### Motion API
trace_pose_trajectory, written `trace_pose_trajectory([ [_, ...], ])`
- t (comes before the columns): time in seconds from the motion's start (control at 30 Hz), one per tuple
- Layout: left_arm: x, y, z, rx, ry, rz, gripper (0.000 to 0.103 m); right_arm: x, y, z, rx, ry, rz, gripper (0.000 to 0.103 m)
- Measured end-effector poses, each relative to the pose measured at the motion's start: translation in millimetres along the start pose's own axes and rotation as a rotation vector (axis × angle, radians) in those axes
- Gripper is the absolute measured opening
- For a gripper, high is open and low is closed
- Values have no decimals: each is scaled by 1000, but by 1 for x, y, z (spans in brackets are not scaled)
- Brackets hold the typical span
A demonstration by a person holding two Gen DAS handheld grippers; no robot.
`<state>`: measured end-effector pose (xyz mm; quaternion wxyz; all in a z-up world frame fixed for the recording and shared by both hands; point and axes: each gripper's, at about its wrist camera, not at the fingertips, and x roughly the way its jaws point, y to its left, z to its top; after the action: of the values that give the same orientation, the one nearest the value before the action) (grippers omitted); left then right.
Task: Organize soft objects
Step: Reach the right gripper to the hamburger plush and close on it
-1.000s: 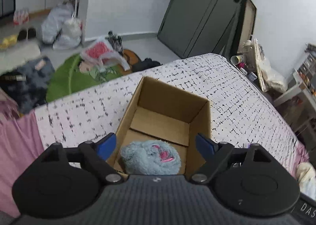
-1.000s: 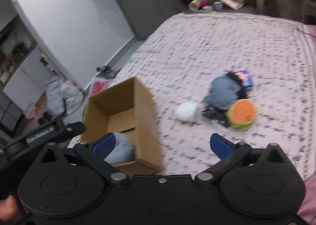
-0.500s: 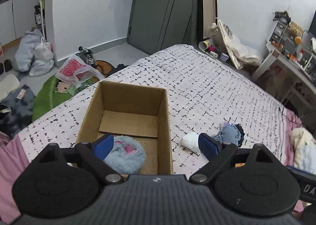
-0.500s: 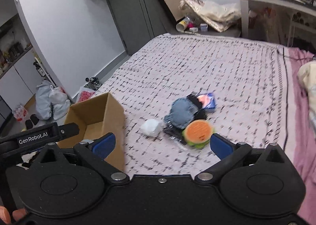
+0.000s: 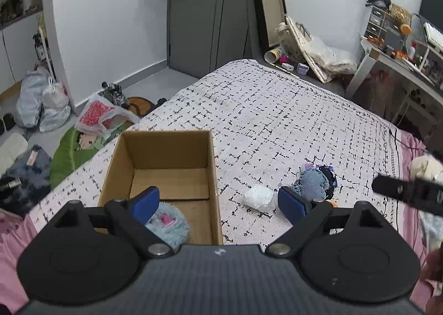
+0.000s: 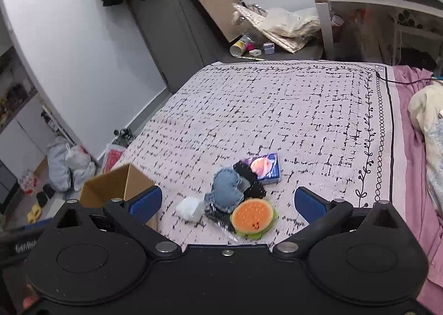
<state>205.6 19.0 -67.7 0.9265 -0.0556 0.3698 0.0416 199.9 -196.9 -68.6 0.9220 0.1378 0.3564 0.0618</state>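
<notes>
Both grippers, left gripper [image 5: 218, 203] and right gripper [image 6: 228, 201], are hanging open, empty; next reaching burger plush [image 6: 253, 217], dropping it in box [image 5: 211, 165].

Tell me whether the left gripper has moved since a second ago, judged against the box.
Yes. The open, empty left gripper has shifted right: a second ago both tips framed the box; now its right tip is over the bedspread, near the white wad.

Far ahead of the claw, a grey wardrobe [image 5: 205, 13] stands beside a leaning brown framed board [image 5: 270, 10]; a cluttered white desk [image 5: 398, 66] sits right.
</notes>
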Motion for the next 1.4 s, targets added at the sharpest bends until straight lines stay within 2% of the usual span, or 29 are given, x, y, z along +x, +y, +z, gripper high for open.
trace_pose_trajectory([
  [0.27, 7, -29, 20, 66, -7, -16, 92, 13, -24, 16, 104, 6, 6, 103],
  [0.63, 41, -68, 26, 127, 54, -54, 91, 34, -69, -8, 250, 71, 2, 103],
  [0.87, 67, -83, 28, 130, 123, -125, 89, 68, -79, -32, 272, 203, -27, 103],
  [1.0, 81, -91, 30, 151, 140, -120, 89, 77, -79, -36, 276, 218, -13, 102],
  [1.13, 95, -94, 32, 146, 160, -149, 89, 83, -78, -36, 265, 201, 3, 98],
  [1.3, 113, -102, 26, 165, 174, -187, 89, 94, -80, -36, 281, 210, 53, 75],
  [1.4, 123, -101, 21, 136, 176, -237, 89, 103, -80, -38, 284, 223, 79, 65],
])
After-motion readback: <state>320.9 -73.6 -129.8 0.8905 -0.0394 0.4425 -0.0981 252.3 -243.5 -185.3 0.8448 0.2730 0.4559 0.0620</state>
